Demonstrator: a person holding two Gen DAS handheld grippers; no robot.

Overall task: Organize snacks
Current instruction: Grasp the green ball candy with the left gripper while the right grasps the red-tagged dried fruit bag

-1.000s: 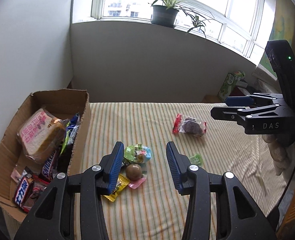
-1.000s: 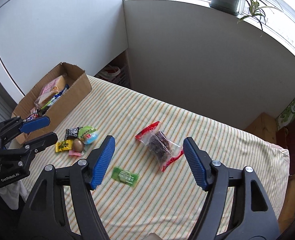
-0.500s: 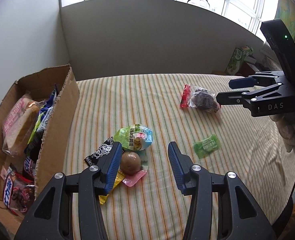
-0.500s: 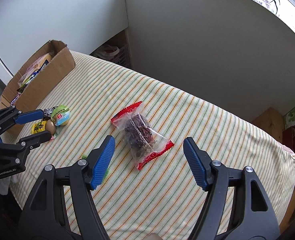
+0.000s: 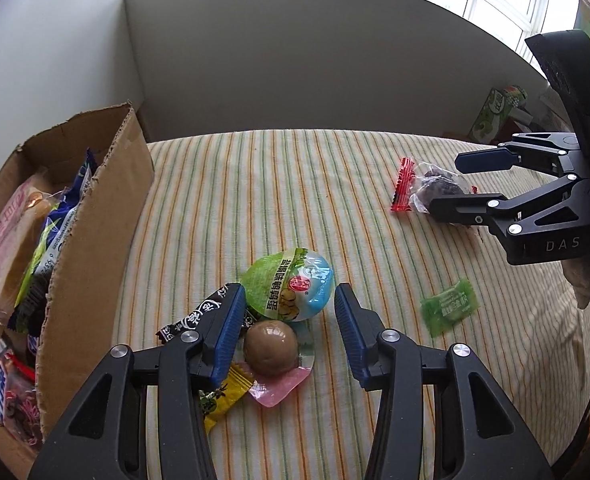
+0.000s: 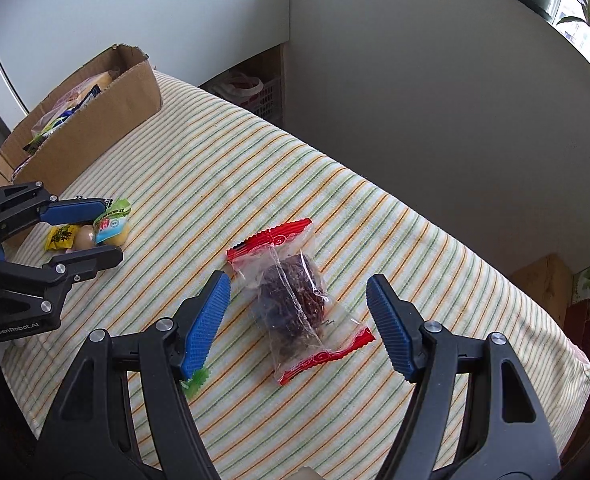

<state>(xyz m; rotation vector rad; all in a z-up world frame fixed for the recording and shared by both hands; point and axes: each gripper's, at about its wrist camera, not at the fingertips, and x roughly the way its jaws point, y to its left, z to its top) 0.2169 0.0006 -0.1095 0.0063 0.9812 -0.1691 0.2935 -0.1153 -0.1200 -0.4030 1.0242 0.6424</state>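
Striped bedding (image 5: 295,184) carries a cardboard box (image 5: 95,216) at far left, already part-filled with snacks. Beside it the left gripper (image 5: 291,320) gapes wide around a brown egg pack (image 5: 271,346) and green-blue pouch (image 5: 291,284). A green sachet (image 5: 449,306) lies loose, and at right the right gripper (image 6: 299,320) spreads wide over the red-ended packet (image 6: 295,300); several snacks remain unboxed.

Left gripper (image 5: 289,322) and right gripper (image 6: 297,322) both reach forward, jaws spread wide.
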